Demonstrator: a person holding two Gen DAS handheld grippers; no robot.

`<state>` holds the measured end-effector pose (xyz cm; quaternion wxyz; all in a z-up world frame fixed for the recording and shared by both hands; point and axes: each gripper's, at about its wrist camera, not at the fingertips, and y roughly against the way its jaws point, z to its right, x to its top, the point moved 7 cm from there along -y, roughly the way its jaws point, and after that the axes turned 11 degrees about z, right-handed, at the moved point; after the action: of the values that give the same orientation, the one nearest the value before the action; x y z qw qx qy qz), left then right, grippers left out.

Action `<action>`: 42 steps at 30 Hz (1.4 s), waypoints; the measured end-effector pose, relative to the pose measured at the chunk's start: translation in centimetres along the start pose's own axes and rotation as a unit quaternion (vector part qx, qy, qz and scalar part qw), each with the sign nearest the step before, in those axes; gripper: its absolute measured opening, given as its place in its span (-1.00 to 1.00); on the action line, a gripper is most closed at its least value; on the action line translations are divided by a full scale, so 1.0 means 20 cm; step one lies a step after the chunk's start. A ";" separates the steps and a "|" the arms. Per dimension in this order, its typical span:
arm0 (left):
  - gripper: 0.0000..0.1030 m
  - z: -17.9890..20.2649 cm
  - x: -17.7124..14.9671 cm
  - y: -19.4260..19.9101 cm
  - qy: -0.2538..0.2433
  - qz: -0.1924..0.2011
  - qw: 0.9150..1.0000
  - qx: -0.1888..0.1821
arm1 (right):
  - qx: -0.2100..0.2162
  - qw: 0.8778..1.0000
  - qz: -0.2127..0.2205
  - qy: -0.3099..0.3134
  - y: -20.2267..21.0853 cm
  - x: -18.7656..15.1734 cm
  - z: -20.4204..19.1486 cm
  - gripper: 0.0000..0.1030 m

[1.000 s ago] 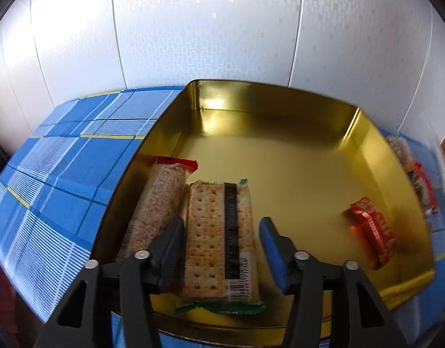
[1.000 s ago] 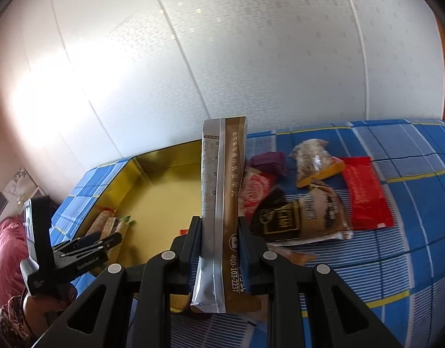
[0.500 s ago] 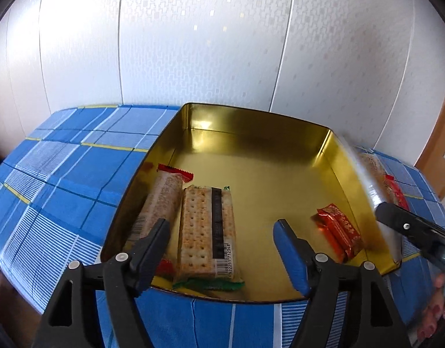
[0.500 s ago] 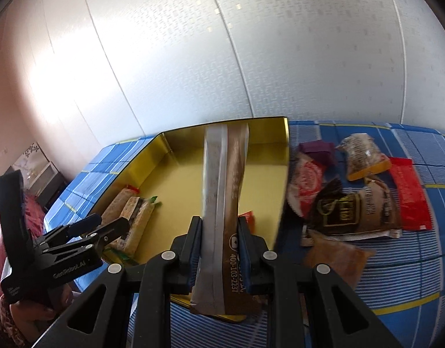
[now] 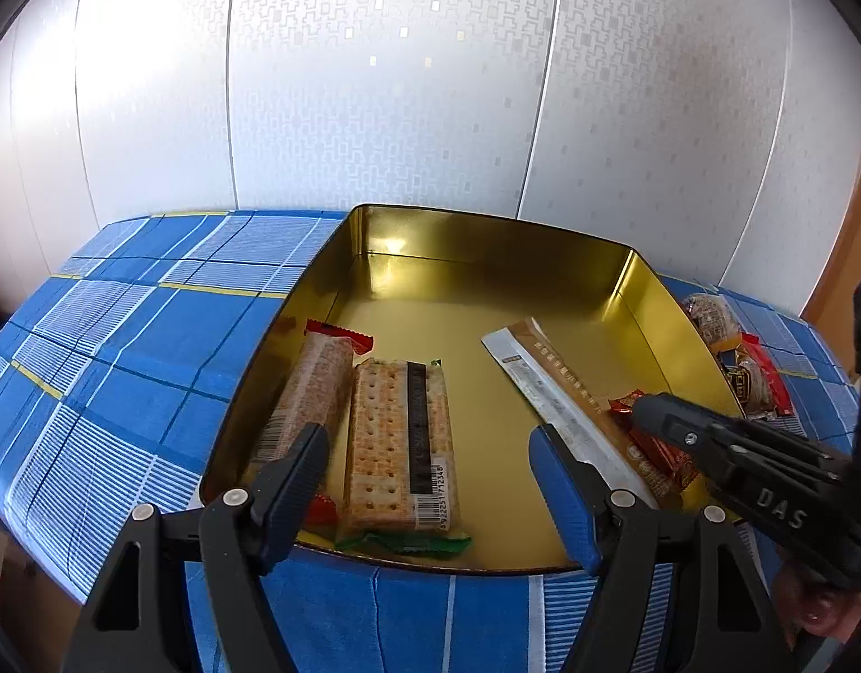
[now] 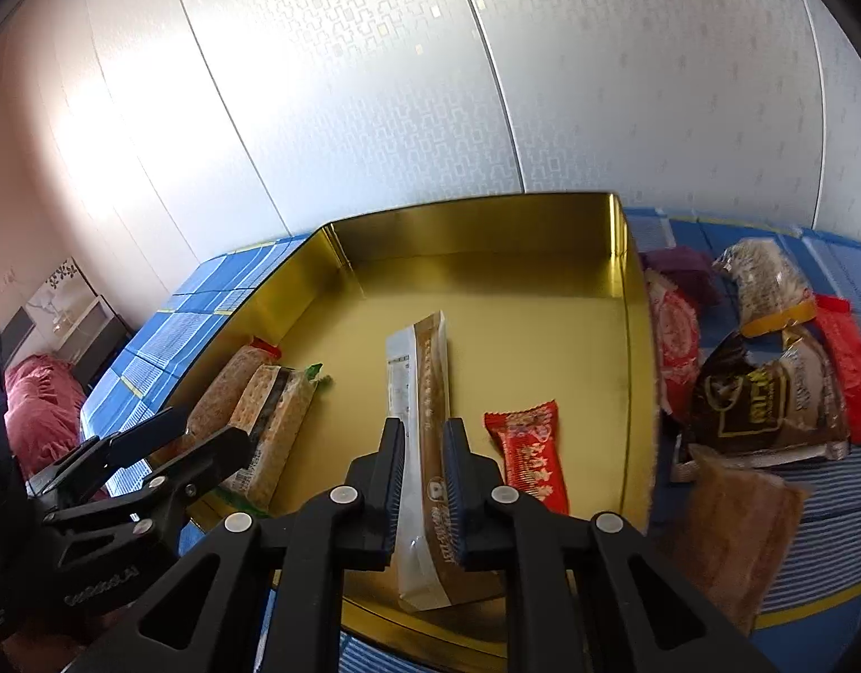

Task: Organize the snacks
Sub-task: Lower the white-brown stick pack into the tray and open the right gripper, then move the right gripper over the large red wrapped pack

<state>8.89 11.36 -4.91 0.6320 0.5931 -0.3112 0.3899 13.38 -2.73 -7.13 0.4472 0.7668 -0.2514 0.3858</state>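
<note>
Inside the gold tin (image 6: pixel 626 303) lie four snacks: a grain bar (image 5: pixel 312 387), a cracker pack (image 5: pixel 399 437), a red candy (image 6: pixel 528 457) and a long brown sachet (image 6: pixel 424 392). Right gripper (image 6: pixel 423 485) has its jaws clamped on the sachet's near end. Left gripper (image 5: pixel 430 491) hangs over the tin's near rim, jaws wide and empty, the cracker pack between them. Six more packets sit on the tabletop (image 6: pixel 823 555) beside the tin.

Bright daylight washes the wall panels (image 6: pixel 121 129) from the left; glare glints off the gold tin (image 5: pixel 391 244). Fisheye bending darkens the corners, and edges blur slightly.
</note>
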 end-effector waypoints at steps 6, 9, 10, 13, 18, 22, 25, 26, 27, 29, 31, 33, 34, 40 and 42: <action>0.51 -0.01 0.00 0.00 0.005 -0.002 1.000 -0.003 | -0.001 1.000 0.021 0.001 0.05 0.03 0.02 -0.61; 0.52 0.00 0.00 0.00 0.008 -0.002 1.000 -0.005 | -0.011 0.999 0.031 0.007 0.10 0.05 0.06 -0.57; 0.52 0.01 0.00 0.00 0.006 -0.002 1.000 -0.003 | -0.013 0.999 0.033 0.005 0.11 0.05 0.08 -0.56; 0.52 0.02 0.00 0.00 0.002 -0.002 1.000 -0.001 | -0.021 0.999 0.037 -0.007 0.14 0.06 0.14 -0.52; 0.55 0.04 0.00 0.00 0.001 -0.001 1.000 -0.001 | -0.023 0.998 0.053 -0.034 0.23 0.09 0.26 -0.49; 0.58 0.08 0.00 0.00 -0.002 0.002 1.000 -0.008 | -0.052 0.995 0.074 -0.030 0.33 0.12 0.34 -0.43; 0.59 0.12 0.00 0.00 -0.007 0.006 1.000 -0.017 | -0.062 0.994 0.081 -0.050 0.39 0.14 0.43 -0.42; 0.60 0.13 0.00 0.00 -0.011 0.008 1.000 -0.021 | -0.068 0.993 0.082 -0.054 0.41 0.13 0.46 -0.42; 0.61 0.15 0.00 0.00 -0.014 0.010 1.000 -0.023 | -0.073 0.992 0.083 -0.062 0.43 0.14 0.50 -0.42; 0.64 0.18 0.00 0.00 -0.021 0.013 0.999 -0.030 | -0.079 0.990 0.083 -0.077 0.45 0.14 0.55 -0.42; 0.64 0.21 0.00 0.01 -0.028 0.017 0.999 -0.035 | -0.087 0.988 0.083 -0.095 0.48 0.14 0.62 -0.42; 0.64 0.24 0.00 0.01 -0.034 0.019 0.998 -0.040 | -0.090 0.986 0.082 -0.113 0.50 0.13 0.66 -0.42; 0.64 0.25 0.00 0.01 -0.038 0.021 0.998 -0.042 | -0.092 0.985 0.082 -0.118 0.51 0.13 0.67 -0.42; 0.65 0.32 0.00 0.04 -0.053 0.032 0.996 -0.059 | -0.119 0.981 0.074 -0.132 0.54 0.11 0.76 -0.31; 0.69 0.36 0.00 0.05 -0.058 0.036 0.995 -0.070 | -0.129 0.980 0.072 -0.136 0.55 0.10 0.80 -0.28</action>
<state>8.46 4.17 -3.68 0.6381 0.5577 -0.3949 0.3546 12.31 -22.04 -4.92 0.4751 0.7279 -0.4119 0.2733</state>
